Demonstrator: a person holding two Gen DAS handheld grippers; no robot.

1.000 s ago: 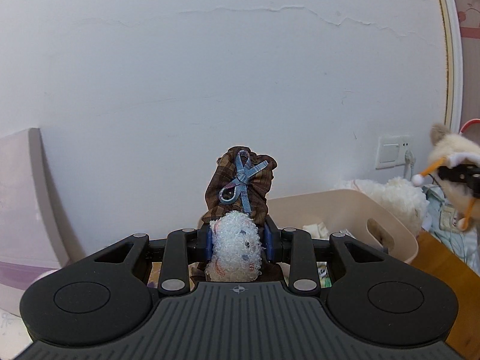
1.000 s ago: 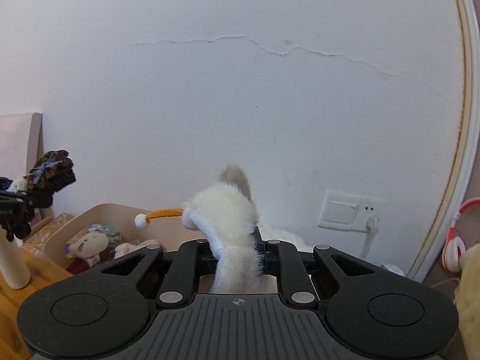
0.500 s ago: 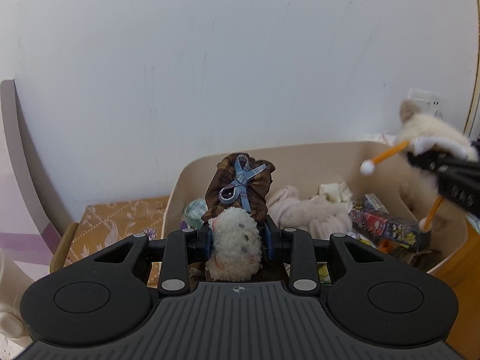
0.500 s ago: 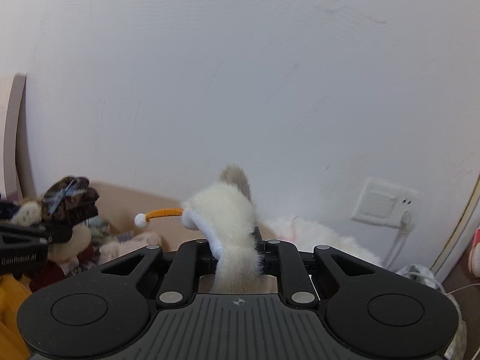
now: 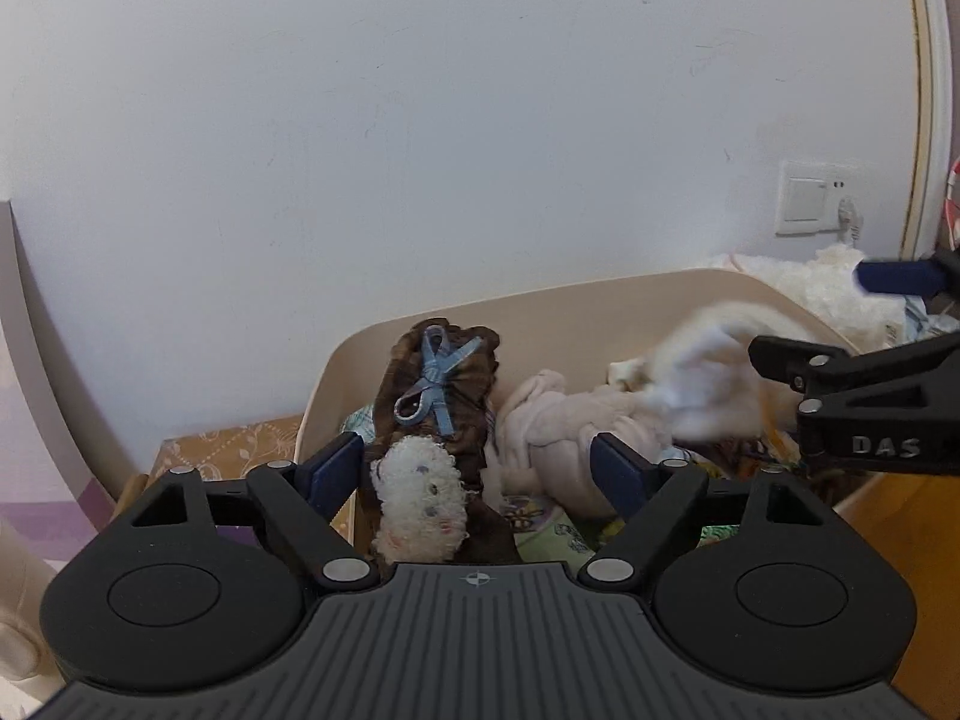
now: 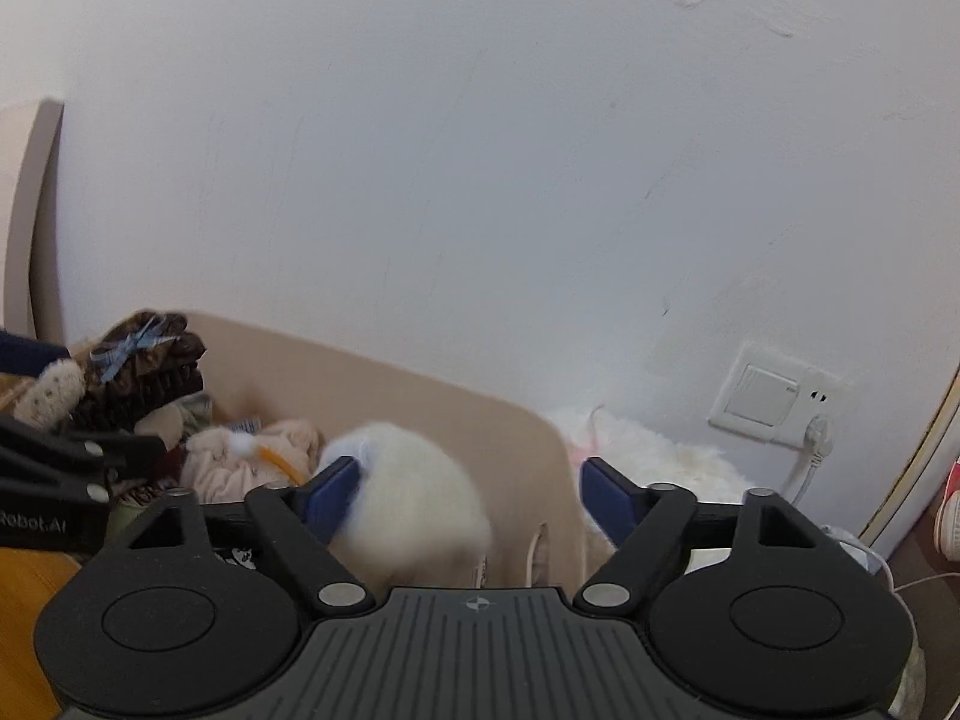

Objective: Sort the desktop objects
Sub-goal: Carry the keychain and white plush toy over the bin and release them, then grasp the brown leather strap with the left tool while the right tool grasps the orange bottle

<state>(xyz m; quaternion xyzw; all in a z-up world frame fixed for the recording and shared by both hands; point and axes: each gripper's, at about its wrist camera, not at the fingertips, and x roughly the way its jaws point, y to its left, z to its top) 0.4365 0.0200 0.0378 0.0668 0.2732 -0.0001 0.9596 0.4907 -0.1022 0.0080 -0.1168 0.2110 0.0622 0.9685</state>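
Note:
Both grippers hover over a beige bin [image 5: 540, 306]. My left gripper [image 5: 474, 474] has its jaws opening. A small plush with a white face and a brown plaid hat with a blue bow [image 5: 435, 420] stands loose between them, close to the left pad. My right gripper [image 6: 471, 495] also has its jaws opening. A white furry plush [image 6: 414, 510], blurred, drops between them next to the left pad. In the left wrist view the same white plush [image 5: 702, 372] falls beside the right gripper [image 5: 834, 318]. The right wrist view shows the left gripper [image 6: 72, 402] with the hat plush [image 6: 144, 360].
The bin holds a pale pink plush [image 5: 558, 420] and several small packets. A tan patterned box [image 5: 228, 450] sits left of the bin. A white fluffy item [image 6: 660, 456] lies behind it, under a wall socket [image 6: 774, 396]. A wooden desk [image 5: 900, 534] shows at the right.
Both grippers have gone from shut to open. The hat plush now stands free between the left fingers. The white plush has slipped from the right fingers and is falling towards the bin.

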